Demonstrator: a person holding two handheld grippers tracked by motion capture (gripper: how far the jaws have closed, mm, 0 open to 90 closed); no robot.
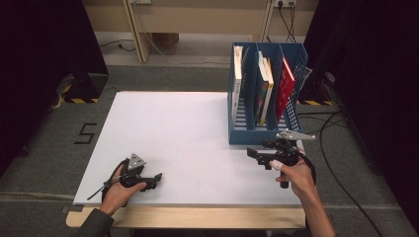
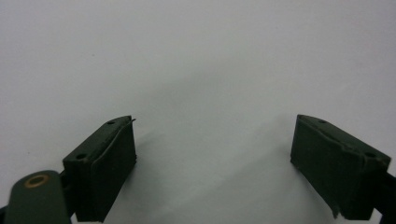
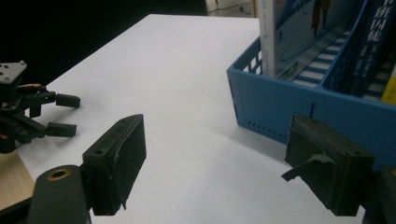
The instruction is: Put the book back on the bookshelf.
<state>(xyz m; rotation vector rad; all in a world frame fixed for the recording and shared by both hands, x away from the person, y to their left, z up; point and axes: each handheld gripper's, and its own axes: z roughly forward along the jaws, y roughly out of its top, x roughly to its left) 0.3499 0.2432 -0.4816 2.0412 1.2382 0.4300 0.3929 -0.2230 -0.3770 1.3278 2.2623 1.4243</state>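
Two grippers, both w/ jaws wide apart, nothing between them. Left gripper (image 1: 154, 178) rests low at the near-left of the white table (image 1: 188, 128), touching no object. Right gripper (image 1: 253, 153) hangs just in front of the blue rack (image 1: 247, 134), near it but apart. Rack holds upright books (image 1: 264, 89) at far-right of table.

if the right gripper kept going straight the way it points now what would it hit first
Probably the near front wall of the blue file rack: the right gripper, jaws open and empty, aims along the white tabletop beside that corner. Depth is unclear, so it might slip just past.
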